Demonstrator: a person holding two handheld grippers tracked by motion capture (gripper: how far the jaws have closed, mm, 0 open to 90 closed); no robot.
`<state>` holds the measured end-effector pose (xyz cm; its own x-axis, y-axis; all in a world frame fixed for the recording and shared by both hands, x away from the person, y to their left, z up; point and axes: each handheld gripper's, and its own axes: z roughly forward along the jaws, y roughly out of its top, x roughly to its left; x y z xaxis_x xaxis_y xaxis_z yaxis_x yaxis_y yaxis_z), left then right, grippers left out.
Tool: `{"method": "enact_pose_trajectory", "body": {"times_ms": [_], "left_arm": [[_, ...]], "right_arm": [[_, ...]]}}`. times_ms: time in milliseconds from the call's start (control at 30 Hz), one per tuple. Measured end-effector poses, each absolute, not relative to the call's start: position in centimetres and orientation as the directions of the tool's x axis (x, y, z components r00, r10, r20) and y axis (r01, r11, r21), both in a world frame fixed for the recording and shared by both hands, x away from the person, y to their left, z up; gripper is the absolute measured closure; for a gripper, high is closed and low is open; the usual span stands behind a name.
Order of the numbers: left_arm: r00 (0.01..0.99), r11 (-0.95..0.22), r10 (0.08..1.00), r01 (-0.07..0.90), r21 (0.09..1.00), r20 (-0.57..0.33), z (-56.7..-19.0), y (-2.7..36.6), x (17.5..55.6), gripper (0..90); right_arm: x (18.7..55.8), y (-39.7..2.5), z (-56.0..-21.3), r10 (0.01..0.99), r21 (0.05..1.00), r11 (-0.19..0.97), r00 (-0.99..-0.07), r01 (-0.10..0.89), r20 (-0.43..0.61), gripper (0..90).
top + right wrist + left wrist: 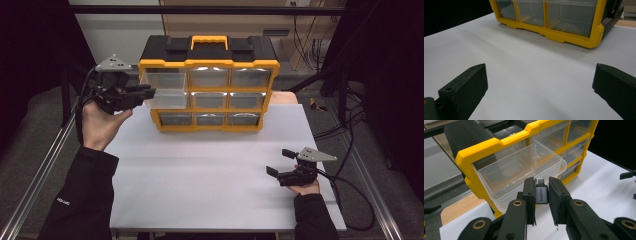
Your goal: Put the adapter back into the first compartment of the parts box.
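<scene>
A yellow and black drawer cabinet (208,64) stands at the back of the white table; its yellow frame (486,147) and its lower drawers (564,15) are close in the gripper views. Its top-left clear drawer (165,90) (519,170) is pulled out and looks empty. My left gripper (145,92) (541,193) is raised at that drawer's front left corner, shut on a small grey USB adapter (541,193) marked UGREEN. My right gripper (280,162) (540,85) rests low over the table's front right, open, with nothing between its jaws.
The white table top (210,170) stretches between the cabinet and the front edge. Metal rails (30,185) run along both sides. Cables (350,190) trail off the right edge. The other drawers in the cabinet are pushed in.
</scene>
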<state>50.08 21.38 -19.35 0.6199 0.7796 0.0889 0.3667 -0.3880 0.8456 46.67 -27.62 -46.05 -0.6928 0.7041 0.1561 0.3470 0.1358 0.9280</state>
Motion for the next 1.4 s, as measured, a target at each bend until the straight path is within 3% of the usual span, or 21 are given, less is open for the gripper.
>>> {"method": "enact_pose_trajectory", "body": {"times_ms": [1400], "left_arm": [[0.578,-0.374,0.812,0.406,0.834,0.082,-18.9,21.1,54.8,75.4]], "right_arm": [[46.7,-27.6,-46.1,0.704,0.927,0.137,-0.693,0.348,0.156,0.5]]}}
